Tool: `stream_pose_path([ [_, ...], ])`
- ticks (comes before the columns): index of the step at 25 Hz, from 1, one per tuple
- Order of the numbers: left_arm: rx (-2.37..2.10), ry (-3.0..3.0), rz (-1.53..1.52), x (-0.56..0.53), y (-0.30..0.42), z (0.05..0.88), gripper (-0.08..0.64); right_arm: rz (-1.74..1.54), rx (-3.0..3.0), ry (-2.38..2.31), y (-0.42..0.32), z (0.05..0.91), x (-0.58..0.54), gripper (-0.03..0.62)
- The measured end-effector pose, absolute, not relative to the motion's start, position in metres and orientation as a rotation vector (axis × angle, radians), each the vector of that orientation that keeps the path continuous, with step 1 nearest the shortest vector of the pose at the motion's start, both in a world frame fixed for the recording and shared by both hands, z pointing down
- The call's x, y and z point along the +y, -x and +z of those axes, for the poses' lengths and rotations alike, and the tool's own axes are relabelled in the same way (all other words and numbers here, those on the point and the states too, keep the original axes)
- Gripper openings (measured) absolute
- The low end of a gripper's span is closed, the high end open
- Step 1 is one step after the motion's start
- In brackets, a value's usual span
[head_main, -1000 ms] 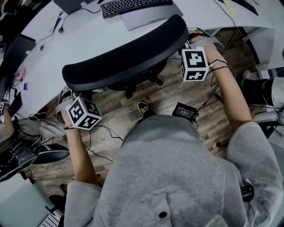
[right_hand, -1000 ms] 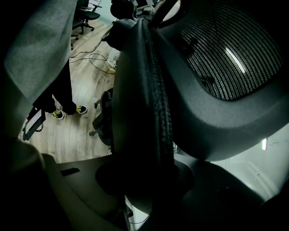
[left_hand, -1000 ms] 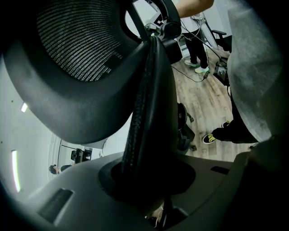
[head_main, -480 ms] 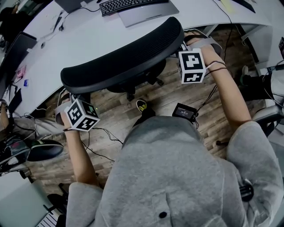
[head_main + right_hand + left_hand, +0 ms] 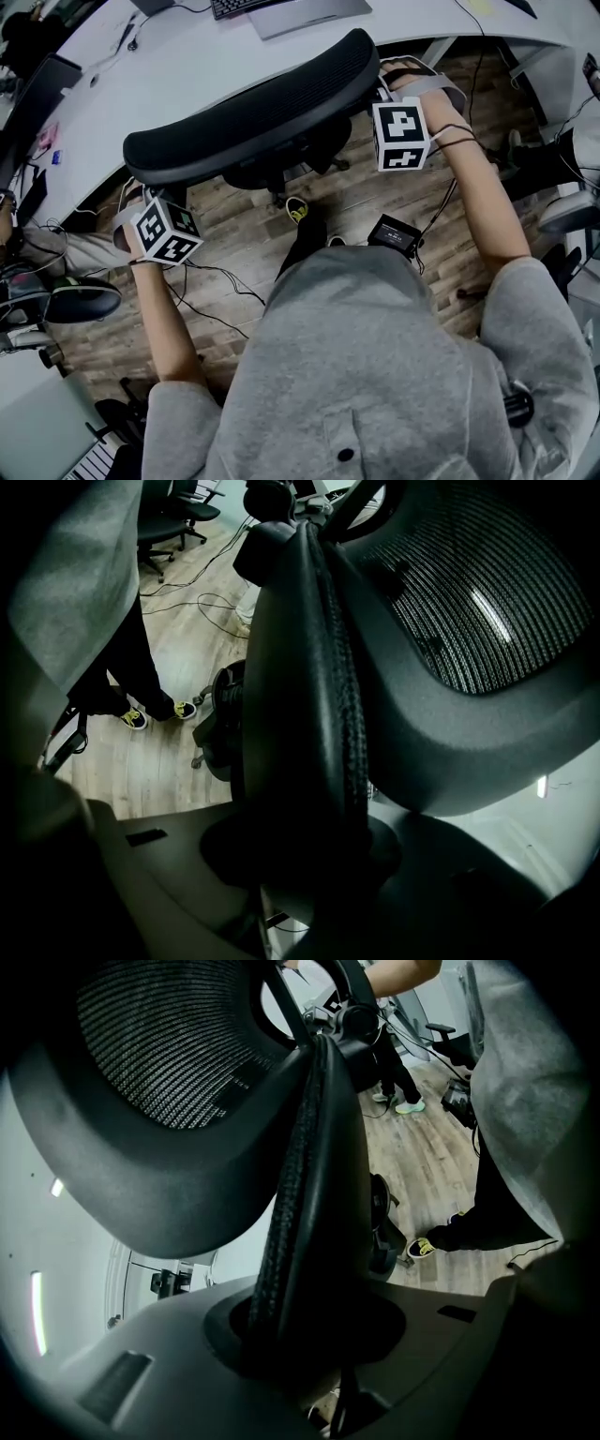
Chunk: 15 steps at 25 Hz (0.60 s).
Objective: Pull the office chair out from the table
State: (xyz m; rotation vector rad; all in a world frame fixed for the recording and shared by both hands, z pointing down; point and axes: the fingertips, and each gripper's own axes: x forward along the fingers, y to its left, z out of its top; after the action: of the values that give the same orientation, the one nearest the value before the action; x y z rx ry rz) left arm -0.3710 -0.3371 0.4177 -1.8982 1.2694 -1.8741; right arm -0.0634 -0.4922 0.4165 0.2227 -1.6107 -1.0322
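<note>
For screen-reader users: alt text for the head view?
From above, a person grips the ends of a black office chair back with a left tool and a right tool, whose jaws have just been closing on it. A white table lies beyond.

Before table point(image 5: 169, 66) stood office chair point(image 5: 258, 108); keyboard point(image 5: 246, 7) on table beyond backrest; shoe point(image 5: 298, 208) on floor point(image 5: 234, 248) behind chair.

I see a keyboard point(image 5: 246, 6) at the top edge, just beside a grey slab point(image 5: 314, 9). On the wood floor point(image 5: 356, 202) sits a small black box point(image 5: 394, 234), with loose cables point(image 5: 217, 273) trailing nearby. Another seat point(image 5: 80, 302) shows far left.
</note>
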Motion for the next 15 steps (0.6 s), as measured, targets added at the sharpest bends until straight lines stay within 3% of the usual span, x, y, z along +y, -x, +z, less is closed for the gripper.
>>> stream_pose_path([
  [15,1.198,1.915,-1.854,-0.316,0.354,0.418,0.115,-1.001,-1.602,-0.253,0.039,0.418,-0.452,0.107],
])
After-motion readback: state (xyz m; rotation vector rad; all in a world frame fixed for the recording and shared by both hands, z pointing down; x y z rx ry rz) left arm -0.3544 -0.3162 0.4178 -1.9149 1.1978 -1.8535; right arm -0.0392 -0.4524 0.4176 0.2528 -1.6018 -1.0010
